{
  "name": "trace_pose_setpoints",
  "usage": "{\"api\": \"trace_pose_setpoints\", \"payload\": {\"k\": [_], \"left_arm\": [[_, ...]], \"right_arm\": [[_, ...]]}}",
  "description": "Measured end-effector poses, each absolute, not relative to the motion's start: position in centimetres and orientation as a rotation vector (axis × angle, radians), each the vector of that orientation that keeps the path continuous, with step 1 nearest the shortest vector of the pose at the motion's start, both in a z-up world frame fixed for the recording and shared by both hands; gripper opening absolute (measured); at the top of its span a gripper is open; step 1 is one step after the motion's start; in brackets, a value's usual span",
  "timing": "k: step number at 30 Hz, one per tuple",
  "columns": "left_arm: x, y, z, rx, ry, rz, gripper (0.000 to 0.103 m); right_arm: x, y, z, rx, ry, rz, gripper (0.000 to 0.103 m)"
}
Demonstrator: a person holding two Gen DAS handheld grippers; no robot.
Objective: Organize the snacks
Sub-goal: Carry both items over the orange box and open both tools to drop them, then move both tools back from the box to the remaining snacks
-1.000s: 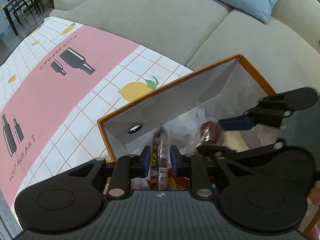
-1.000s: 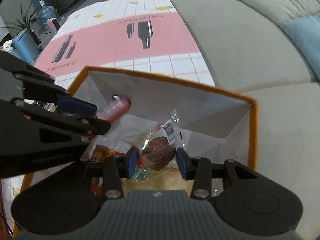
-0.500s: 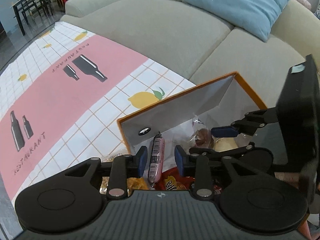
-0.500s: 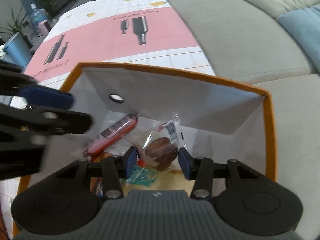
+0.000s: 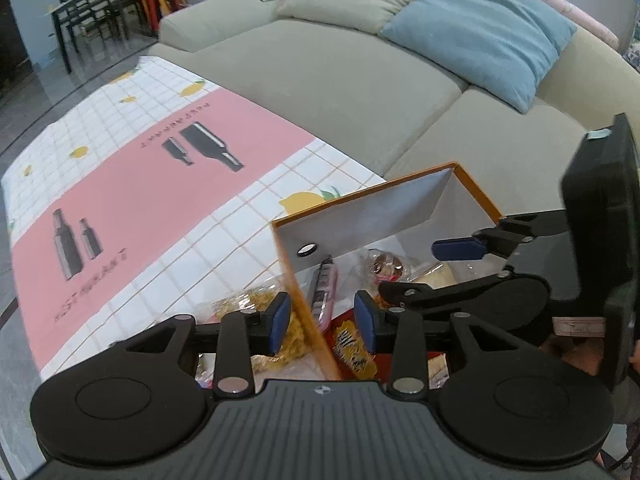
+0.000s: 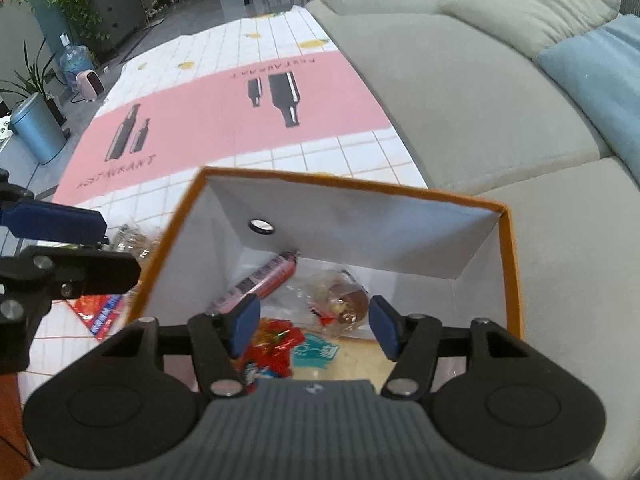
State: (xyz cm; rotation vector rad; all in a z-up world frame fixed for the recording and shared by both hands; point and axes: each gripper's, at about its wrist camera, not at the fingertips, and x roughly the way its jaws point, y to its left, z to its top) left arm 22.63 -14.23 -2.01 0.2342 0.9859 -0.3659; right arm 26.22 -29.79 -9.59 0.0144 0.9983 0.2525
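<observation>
Both claws are opening and hold nothing: the left claw [image 5: 322, 322] straddles the left wall of the box [image 6: 508, 264], the right claw [image 6: 314, 328] hangs over its inside. The sausage [image 6: 260, 280] and wrapped cake [image 6: 344, 300] lie inside, light and crinkly; pinch them mid-body. Snacks [image 5: 256, 300] left of the box are blurred.

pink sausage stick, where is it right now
In the right wrist view the pink sausage stick lies loose inside the orange-rimmed box, leaning toward its back wall, left of the clear-wrapped brown pastry.
</observation>
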Motion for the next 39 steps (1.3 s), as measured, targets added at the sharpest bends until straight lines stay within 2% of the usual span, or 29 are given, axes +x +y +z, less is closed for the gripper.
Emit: {"api": "trace_pose_setpoints", "payload": {"k": [16, 18, 23, 32, 39], "left_arm": [[14.6, -5.5, 1.6, 0.144, 0.841, -0.165, 0.045], [13.6, -4.0, 1.7, 0.126, 0.812, -0.17, 0.051], [11.9, 0.0, 0.5, 0.089, 0.791, -0.154, 0.058], [12.6, 4.9, -3.7, 0.006, 0.867, -0.114, 0.059], [14.2, 6.0, -6.7, 0.029, 0.904, -0.145, 0.059]], "right_arm": [[16.6, -23.1, -2.3, 0.033, 0.785, 0.251, 0.06], [15.4, -22.2, -2.1, 0.06, 0.753, 0.246, 0.06], [13.1, -20.1, -2.9, 0.141, 0.701, 0.261, 0.06], [13.4, -14.7, -6.7, 0.086, 0.753, 0.319, 0.059], [15.5, -12.3, -9.1, -0.021, 0.807, 0.299, 0.059]]}}
